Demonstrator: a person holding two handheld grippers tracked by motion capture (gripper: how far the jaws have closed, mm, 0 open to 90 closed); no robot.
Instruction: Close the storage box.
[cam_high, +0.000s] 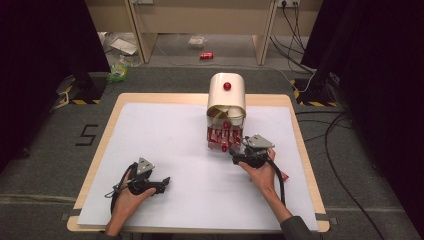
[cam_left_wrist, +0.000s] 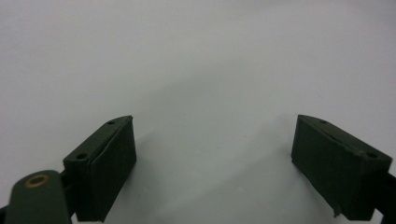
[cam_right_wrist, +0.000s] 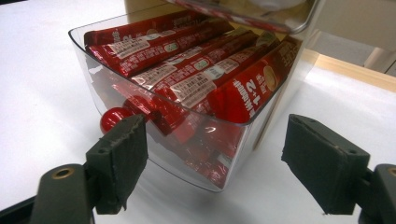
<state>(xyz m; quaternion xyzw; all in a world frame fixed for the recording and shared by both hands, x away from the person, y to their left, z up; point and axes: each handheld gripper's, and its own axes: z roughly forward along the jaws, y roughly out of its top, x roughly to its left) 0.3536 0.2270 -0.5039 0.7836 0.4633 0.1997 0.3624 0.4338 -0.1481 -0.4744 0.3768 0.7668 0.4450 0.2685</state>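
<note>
Your clear plastic drawer of red sachet sticks (cam_right_wrist: 187, 84) stands pulled out from the white round-topped dispenser (cam_high: 227, 90) at the far middle of the white tabletop (cam_high: 165, 150). No sachet is gripped yet; picking one remains. Your right tool (cam_right_wrist: 215, 163) hovers wide open just before the drawer's front. Your left tool (cam_left_wrist: 215, 163) rests wide open and empty, well apart.

Clear drawer (cam_right_wrist: 187, 140) of red sachets (cam_right_wrist: 196, 79) blocks the right tool (cam_right_wrist: 215, 158); white sheet (cam_high: 170, 150) leftward lies open.
</note>
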